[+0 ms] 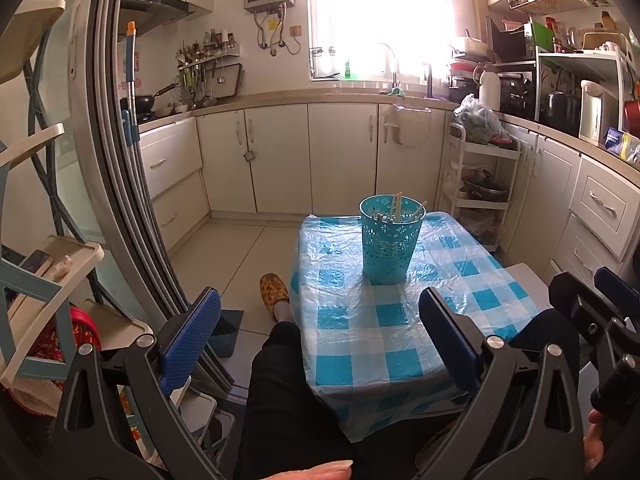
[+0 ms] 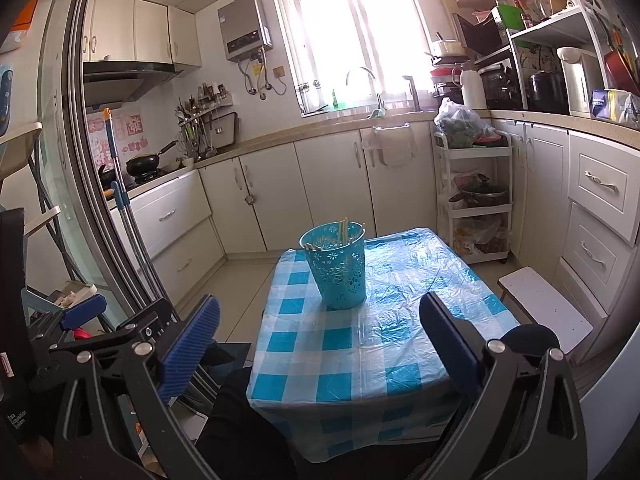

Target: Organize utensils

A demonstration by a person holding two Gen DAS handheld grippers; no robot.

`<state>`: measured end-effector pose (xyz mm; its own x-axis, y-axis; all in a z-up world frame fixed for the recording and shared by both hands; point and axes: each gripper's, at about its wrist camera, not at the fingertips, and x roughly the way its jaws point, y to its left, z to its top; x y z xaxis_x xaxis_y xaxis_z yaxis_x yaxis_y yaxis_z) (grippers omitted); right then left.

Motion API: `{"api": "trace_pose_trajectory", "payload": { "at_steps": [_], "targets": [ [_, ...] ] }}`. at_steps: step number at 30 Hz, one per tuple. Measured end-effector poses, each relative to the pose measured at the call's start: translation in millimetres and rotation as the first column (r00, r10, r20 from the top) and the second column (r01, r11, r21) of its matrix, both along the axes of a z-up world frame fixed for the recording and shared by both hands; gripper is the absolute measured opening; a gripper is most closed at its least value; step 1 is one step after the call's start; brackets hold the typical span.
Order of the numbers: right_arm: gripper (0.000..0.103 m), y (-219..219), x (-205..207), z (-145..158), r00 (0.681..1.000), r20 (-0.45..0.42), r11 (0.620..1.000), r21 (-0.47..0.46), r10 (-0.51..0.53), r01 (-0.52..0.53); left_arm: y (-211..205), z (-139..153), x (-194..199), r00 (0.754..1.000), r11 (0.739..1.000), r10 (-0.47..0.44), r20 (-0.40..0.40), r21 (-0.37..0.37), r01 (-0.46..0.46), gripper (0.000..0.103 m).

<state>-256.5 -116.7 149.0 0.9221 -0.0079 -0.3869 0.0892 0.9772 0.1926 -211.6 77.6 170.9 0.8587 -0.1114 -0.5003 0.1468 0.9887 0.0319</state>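
On the small table [image 1: 360, 344] covered in blue-and-white checked plastic stands the turquoise perforated basket [image 1: 390, 240], upright near the far end, with the pale chopsticks [image 1: 397, 207] leaning inside it, their tips showing above the rim. You hold both tools back from it, above your lap at the near edge of the table.

Your left gripper [image 1: 320, 344] has its jaws spread wide with nothing between the blue pads. Your right gripper [image 2: 320, 344] is likewise released and empty, its pads framing the checked cloth well short of the basket.

The left wrist view shows things the right does not: your foot in a yellow patterned slipper [image 1: 274, 289] on the floor tiles just left of the table, and a thumb at the bottom edge. It also catches part of your right tool at its right border. The right wrist view, in turn, shows the white stool [image 2: 546, 309] beside the table's right side much more fully, and a corner of your left tool at its left edge. Both views share the white tiered cart [image 2: 474, 200] beyond the table, against the cabinets.
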Motion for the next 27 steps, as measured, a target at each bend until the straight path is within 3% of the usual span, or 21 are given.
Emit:
{"api": "trace_pose_trajectory", "payload": {
  "at_steps": [27],
  "targets": [
    [0.096, 2.7, -2.3, 1.2, 1.0, -0.003, 1.0, 0.0, -0.001, 0.001, -0.1, 0.3, -1.3, 1.0, 1.0, 0.0, 0.003, -0.003, 0.0, 0.095]
  ]
}}
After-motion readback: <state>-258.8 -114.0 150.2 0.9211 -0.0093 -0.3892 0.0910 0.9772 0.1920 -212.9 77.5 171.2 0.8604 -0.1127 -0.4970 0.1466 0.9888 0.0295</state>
